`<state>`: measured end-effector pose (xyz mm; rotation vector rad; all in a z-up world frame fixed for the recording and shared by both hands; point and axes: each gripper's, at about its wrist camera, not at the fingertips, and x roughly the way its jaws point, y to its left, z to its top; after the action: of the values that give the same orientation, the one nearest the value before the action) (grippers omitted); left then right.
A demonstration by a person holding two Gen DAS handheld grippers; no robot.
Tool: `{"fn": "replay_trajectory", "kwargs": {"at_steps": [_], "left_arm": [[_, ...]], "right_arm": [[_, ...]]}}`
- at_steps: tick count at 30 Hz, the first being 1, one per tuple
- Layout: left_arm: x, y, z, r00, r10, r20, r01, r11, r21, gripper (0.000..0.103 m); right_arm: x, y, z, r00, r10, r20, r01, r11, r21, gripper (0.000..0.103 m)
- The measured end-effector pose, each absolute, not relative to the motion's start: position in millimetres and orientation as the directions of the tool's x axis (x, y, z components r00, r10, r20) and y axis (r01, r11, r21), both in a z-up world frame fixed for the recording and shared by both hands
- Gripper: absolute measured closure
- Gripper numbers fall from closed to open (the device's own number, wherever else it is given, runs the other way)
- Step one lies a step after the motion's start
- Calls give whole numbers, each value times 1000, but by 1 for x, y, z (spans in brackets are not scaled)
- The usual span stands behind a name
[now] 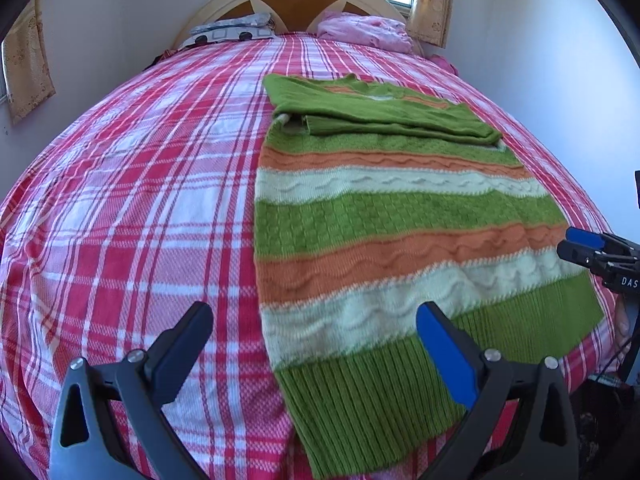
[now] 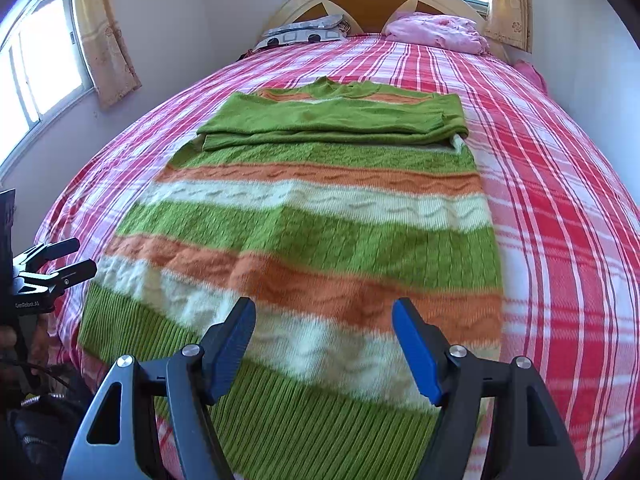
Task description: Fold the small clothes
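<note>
Left wrist view: left gripper (image 1: 316,326) hung over bed (image 1: 140,200), jaws wide, straddling sweater (image 1: 384,216) hem corner, seemingly ready for gripping. Right wrist view: right gripper (image 2: 324,320) poised above ribbed hem, jaws wide, empty; sleeves (image 2: 332,120) lay folded across chest.

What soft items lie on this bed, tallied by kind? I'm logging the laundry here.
Striped green, orange and cream knit sweater: 1
Grey and white patterned pillow: 1
Crumpled pink fabric bundle: 1
Red and white plaid bedsheet: 1
Total: 4
</note>
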<state>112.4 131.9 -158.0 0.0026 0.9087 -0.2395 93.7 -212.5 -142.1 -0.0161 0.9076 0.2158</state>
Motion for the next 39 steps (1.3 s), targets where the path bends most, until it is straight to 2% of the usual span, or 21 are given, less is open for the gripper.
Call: {"fn": "replay_trajectory", "kwargs": {"at_steps": [7,12,18,24,28,29,30,39], "left_arm": [[96,127,-165,562,-212,-800,246,966,-83,0],[83,134,-173,522,-246,-817,242,961,-134,1],[74,136,-186,452,-325,-831,229,942,-244,23],[72,139,-191,440,-356,-825,213,933,-289,35],[66,143,-187,465,-353,-812,214,935,-284,57],[66,144,-186,469,-360,-806,215,932,-292,66],[65,145,-184,469,-367,-803,214,930,-300,69],[70,153,-188,472,-364,-803,178,931,-317,69]], "right_arm": [[70,-215,-145,591,180,-786,-183,979,87,31],[55,-221,-145,595,169,-786,-167,982,85,31],[26,-230,-144,618,146,-773,-129,988,84,31],[5,-241,-146,617,133,-776,-104,991,86,31],[-3,-257,-147,622,122,-774,-62,992,107,31],[-4,-261,-147,624,118,-773,-52,993,109,31],[-4,-264,-147,625,113,-772,-42,993,111,31],[-13,-288,-154,606,116,-787,16,987,158,31]]}}
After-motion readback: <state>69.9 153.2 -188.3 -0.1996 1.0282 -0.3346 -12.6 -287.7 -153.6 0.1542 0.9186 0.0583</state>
